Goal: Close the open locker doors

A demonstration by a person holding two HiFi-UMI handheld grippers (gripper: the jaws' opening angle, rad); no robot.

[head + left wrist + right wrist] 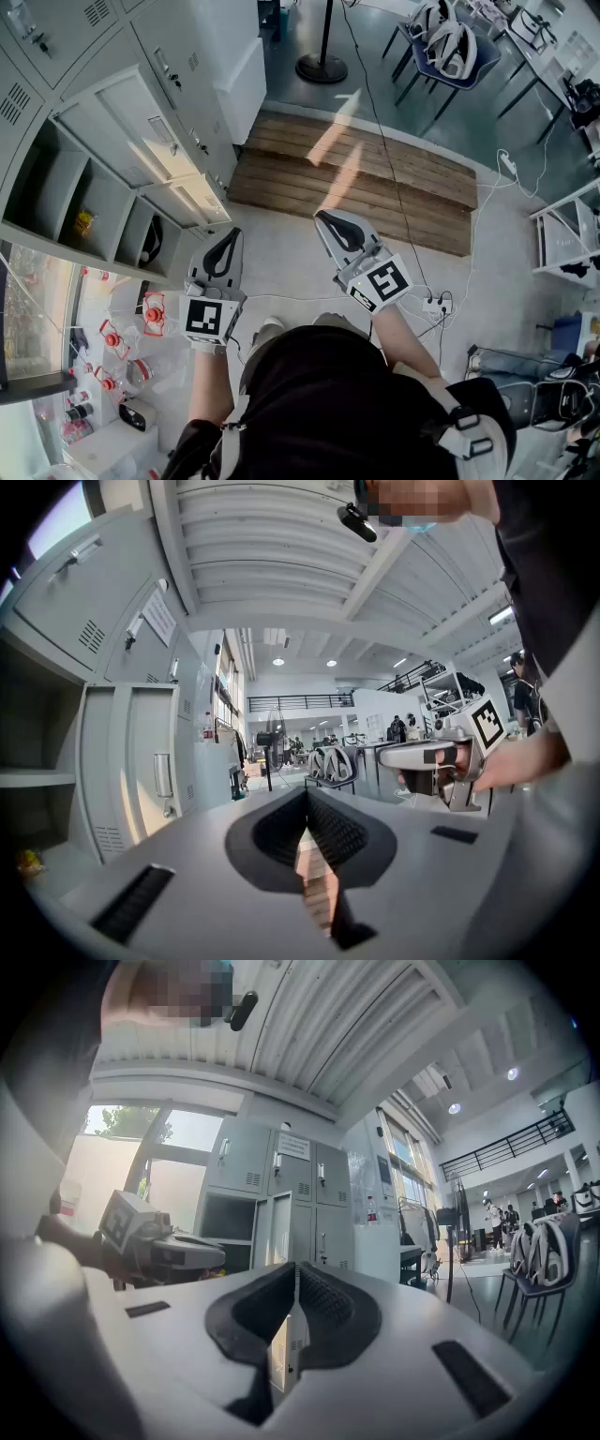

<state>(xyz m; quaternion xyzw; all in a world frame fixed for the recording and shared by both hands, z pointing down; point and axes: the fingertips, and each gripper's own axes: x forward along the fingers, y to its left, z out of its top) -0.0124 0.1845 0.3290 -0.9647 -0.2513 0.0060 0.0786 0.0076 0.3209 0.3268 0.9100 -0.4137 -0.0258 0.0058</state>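
From where I stand, the person faces along the bank of lockers (183,66) with a gripper held level in each hand, and no door has been touched yet, so this looks like the approach. The left gripper (228,246) has its jaws pressed together with nothing between them. The right gripper (336,228) is the same, closed and empty. At least two doors hang open at the near end of the bank. A wider door (141,127) swings out beside the open compartments (56,178), and a narrower door (200,199) stands just beyond the left gripper's tip, apart from it. The next move seems to call for a push rather than a grasp. The closed left gripper would go against the flat of the nearer door, close to its free edge, and swing it to the frame until it sits flush. The other door would follow the same way.
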